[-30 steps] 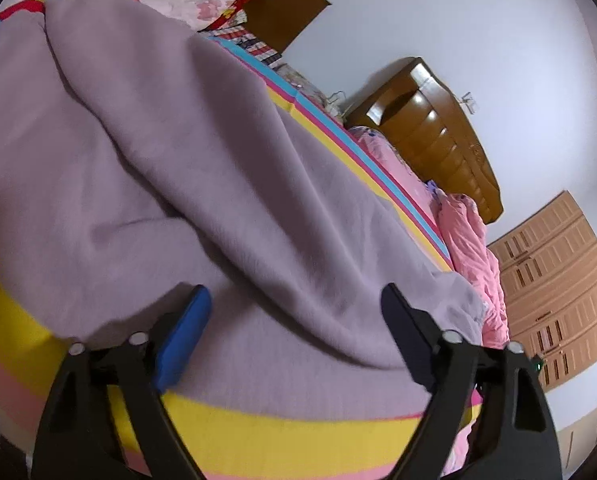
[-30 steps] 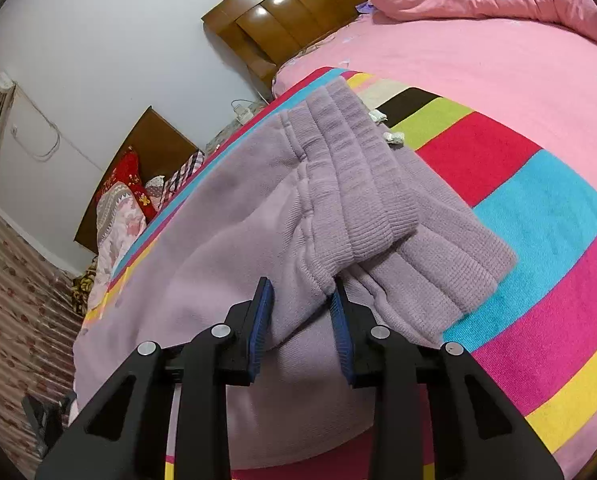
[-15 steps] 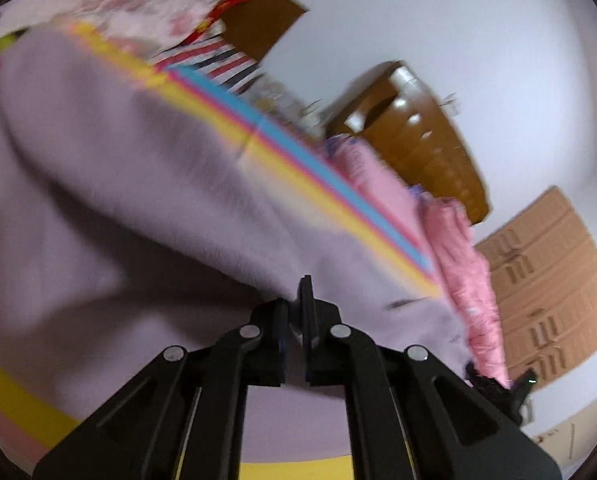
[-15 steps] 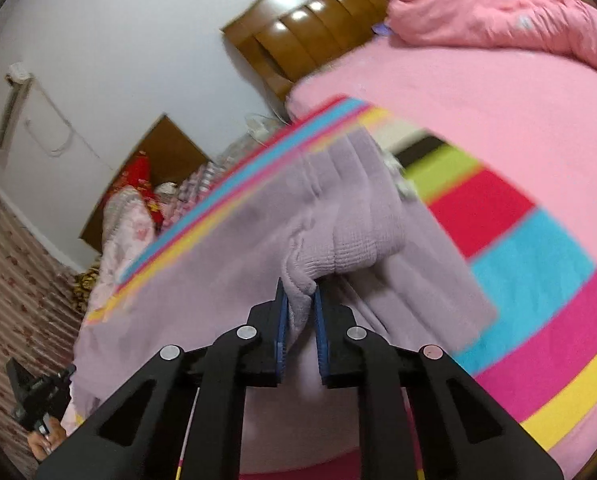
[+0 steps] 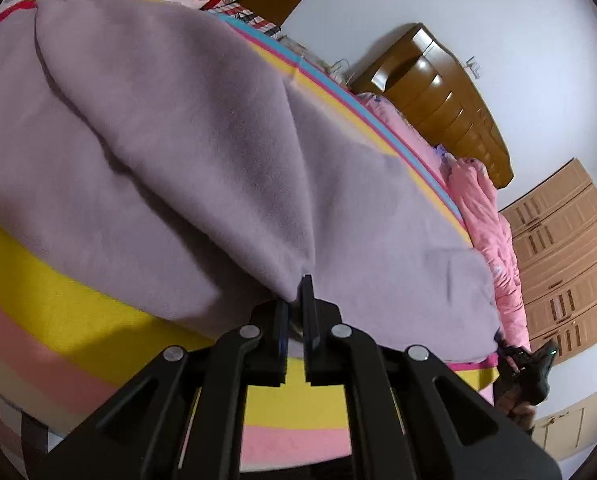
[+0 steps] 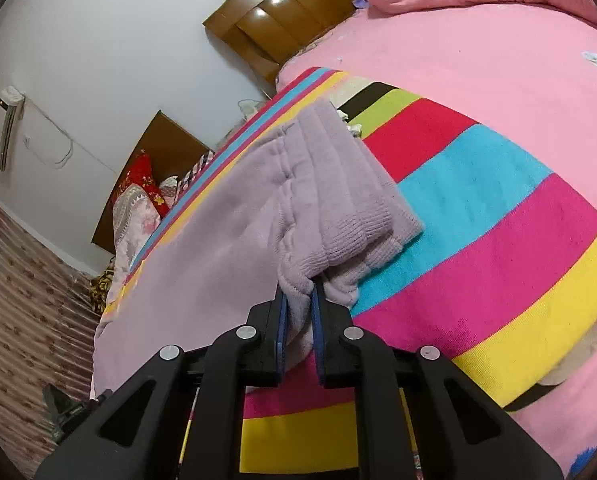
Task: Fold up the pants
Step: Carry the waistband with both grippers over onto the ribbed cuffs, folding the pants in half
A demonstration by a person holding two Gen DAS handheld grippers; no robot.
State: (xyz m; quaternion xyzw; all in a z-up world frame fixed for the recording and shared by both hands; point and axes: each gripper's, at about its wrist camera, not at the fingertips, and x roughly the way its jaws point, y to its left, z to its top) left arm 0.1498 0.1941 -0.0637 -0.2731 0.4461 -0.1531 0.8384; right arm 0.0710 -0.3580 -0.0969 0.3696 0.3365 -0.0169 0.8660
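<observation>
Spread over the striped blanket [image 5: 98, 312] on the bed: lilac pants [image 5: 186, 128], soft and fleecy, one layer over another with a long crease between them. At the near edge of the cloth, left gripper [image 5: 296, 312] pressed together on a corner of the upper layer, fabric drawn into a small peak just at the fingertips; held so, probably, to keep that side taut and ready for lifting together with the other end. Further right in the same view, far edge of the pants lying flat, and beyond it the pink quilt [image 5: 482, 200] and the wooden headboard [image 5: 438, 92], both well apart from the work. In the right wrist view, right gripper [image 6: 298, 312] pinching the ribbed cuffs [image 6: 338, 216], bunched and stacked between the blue pads [image 6: 282, 320]; both leg ends gripped together, likely so that the legs travel as one piece during the fold. To the right of the cuffs, bare stripes of blanket, then the pink sheet [image 6: 478, 52]. With both ends held, next step probably to carry the cuffs toward the waist; risk of the thick cuffs slipping from the pads if pulled too hard.
</observation>
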